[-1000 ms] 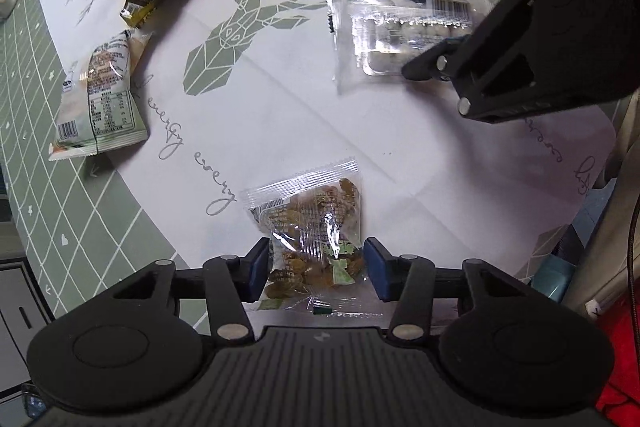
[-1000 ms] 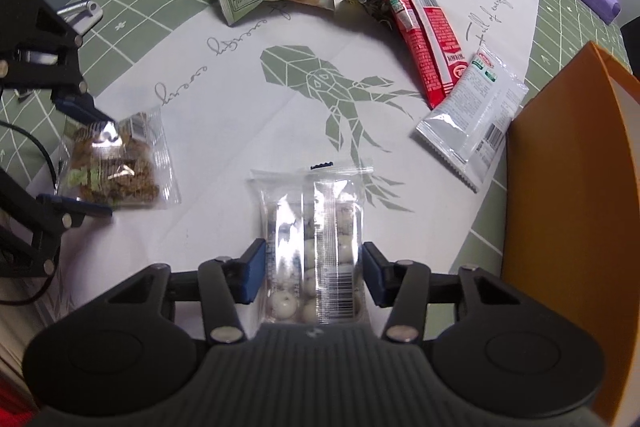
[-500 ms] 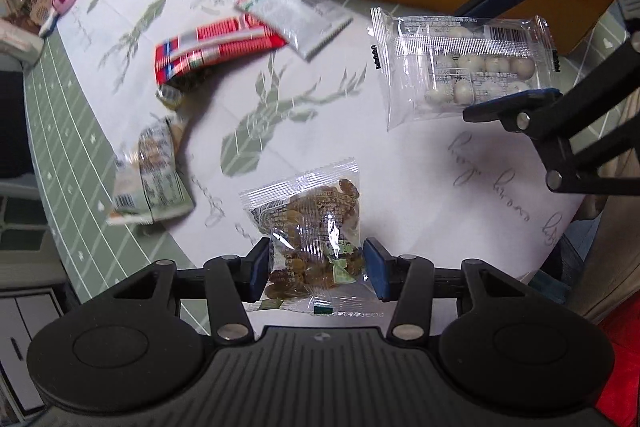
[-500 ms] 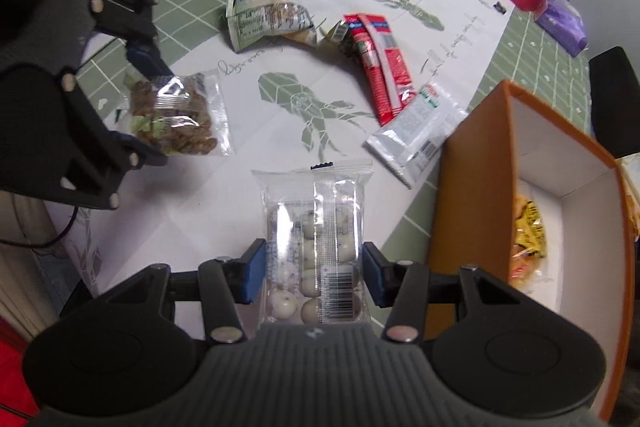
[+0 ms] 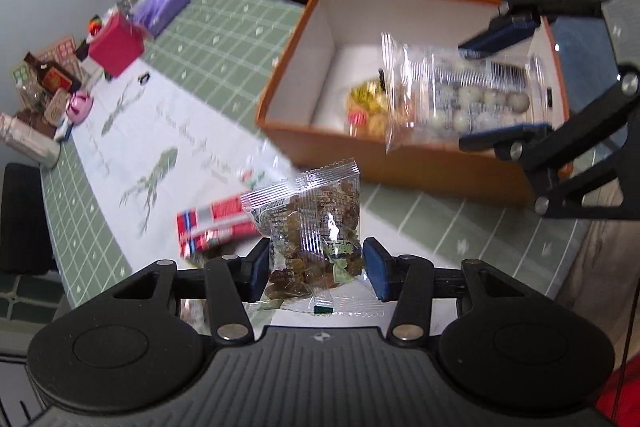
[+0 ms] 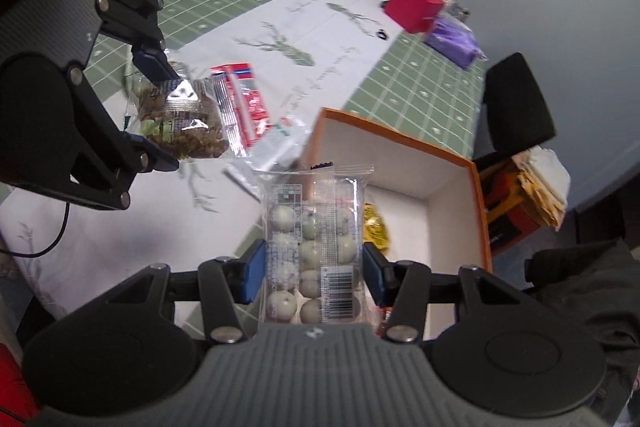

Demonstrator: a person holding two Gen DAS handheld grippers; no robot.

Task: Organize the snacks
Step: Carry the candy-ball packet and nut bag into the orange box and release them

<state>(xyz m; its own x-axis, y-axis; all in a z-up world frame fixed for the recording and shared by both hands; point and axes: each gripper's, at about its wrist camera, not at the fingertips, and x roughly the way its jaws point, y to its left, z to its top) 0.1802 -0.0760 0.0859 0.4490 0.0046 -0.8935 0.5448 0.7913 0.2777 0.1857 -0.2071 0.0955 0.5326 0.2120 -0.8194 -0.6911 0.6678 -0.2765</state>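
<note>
both packets are coming up off the bench now, where a second ago they were lying flat on the white runner. the left hand-held gripper [image 5: 316, 269] is clamping the clear bag of brown snacks [image 5: 314, 227] at the lower middle of its frame, hanging over the bench just short of the orange box [image 5: 400, 163]. the right hand-held gripper [image 6: 314, 273] is pinching the packet of white balls [image 6: 314, 247], which is hovering over the box's open white inside, above a yellow wrapper [image 6: 374, 227] already lying there. the red packet [image 5: 216, 223] is waiting on the bench. i'd judge both are about ready for dropping in.
</note>
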